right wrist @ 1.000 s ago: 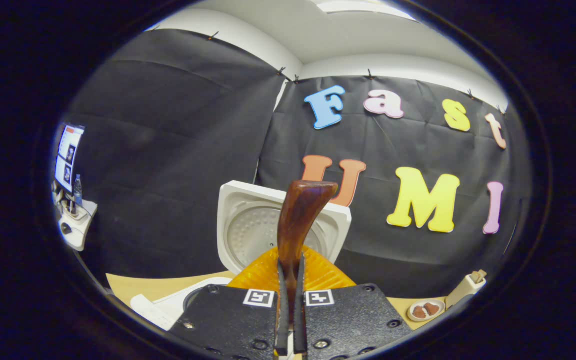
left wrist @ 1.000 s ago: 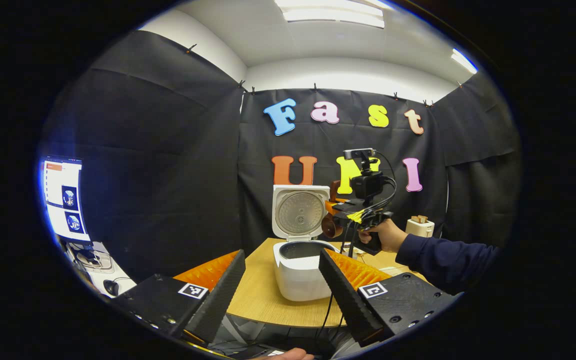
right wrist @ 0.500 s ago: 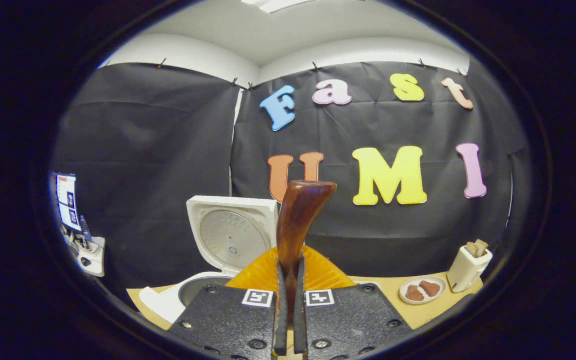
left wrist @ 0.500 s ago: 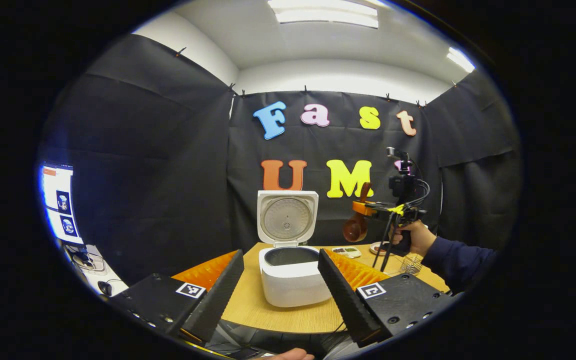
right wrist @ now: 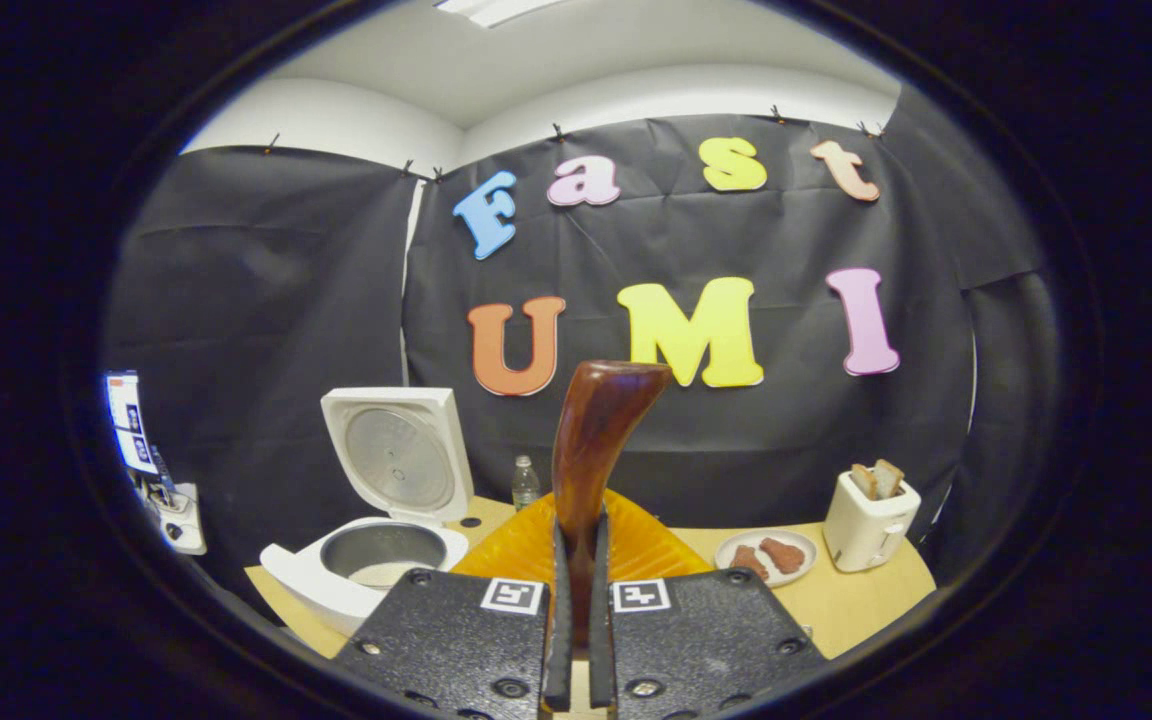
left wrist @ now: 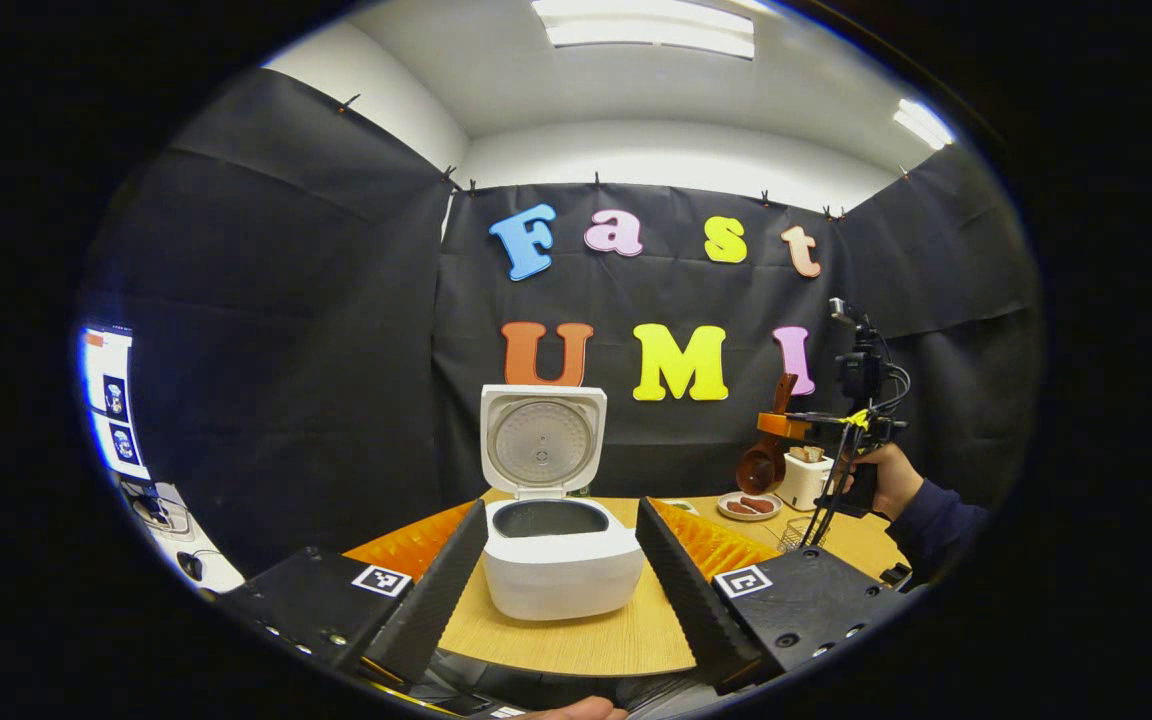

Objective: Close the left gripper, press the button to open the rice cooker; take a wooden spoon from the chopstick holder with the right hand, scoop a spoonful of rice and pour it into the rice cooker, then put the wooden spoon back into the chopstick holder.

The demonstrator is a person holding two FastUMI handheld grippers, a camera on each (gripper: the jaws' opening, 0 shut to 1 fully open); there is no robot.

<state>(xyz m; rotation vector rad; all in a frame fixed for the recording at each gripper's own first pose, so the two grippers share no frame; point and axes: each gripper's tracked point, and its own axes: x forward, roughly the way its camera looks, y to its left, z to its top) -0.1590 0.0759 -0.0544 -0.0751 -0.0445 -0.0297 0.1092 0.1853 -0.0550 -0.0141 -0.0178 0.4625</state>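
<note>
The wooden spoon (right wrist: 596,440) is pinched by the right tool (right wrist: 576,640) beside the open rice cooker (left wrist: 556,560); it should be lowered upright into the chopstick holder (left wrist: 798,535). The left tool (left wrist: 561,585) is held spread. Rice inside the pot is seen from the right gripper view.
</note>
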